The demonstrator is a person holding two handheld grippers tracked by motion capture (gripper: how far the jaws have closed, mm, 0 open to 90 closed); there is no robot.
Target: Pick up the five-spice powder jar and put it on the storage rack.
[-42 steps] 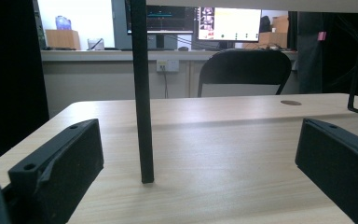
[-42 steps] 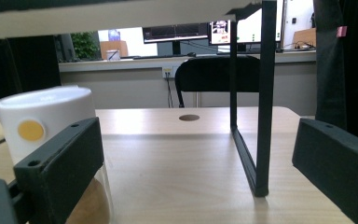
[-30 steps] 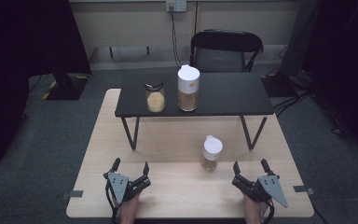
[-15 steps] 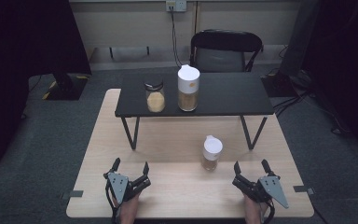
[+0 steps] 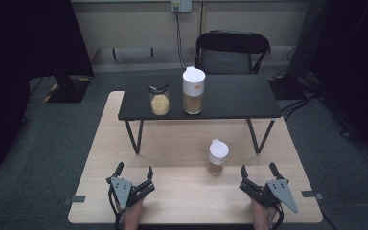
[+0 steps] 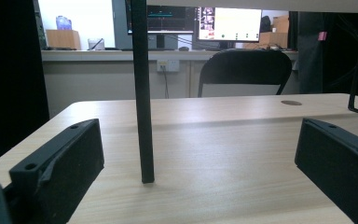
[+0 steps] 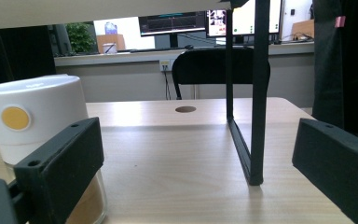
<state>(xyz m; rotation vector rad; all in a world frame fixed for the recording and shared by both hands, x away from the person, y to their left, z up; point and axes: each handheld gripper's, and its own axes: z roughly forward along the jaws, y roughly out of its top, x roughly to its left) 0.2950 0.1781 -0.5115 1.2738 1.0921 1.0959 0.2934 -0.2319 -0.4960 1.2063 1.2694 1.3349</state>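
Jaws wide on both my grippers, left (image 5: 134, 173) and right (image 5: 258, 171), nothing held. Small jar (image 5: 217, 157) with white lid sits just ahead-left of the right one, orange dot (image 7: 15, 118) on lid, faint lettering on top unreadable. Shelf leg (image 6: 142, 93) dead ahead of left.

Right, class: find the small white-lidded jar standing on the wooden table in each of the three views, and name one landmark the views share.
High view: the small white-lidded jar stands right of centre, in front of the black shelf.
Left gripper view: not in it.
Right gripper view: at the left edge, partly behind the left jaw.
Shared landmark: the black chair beyond the table.
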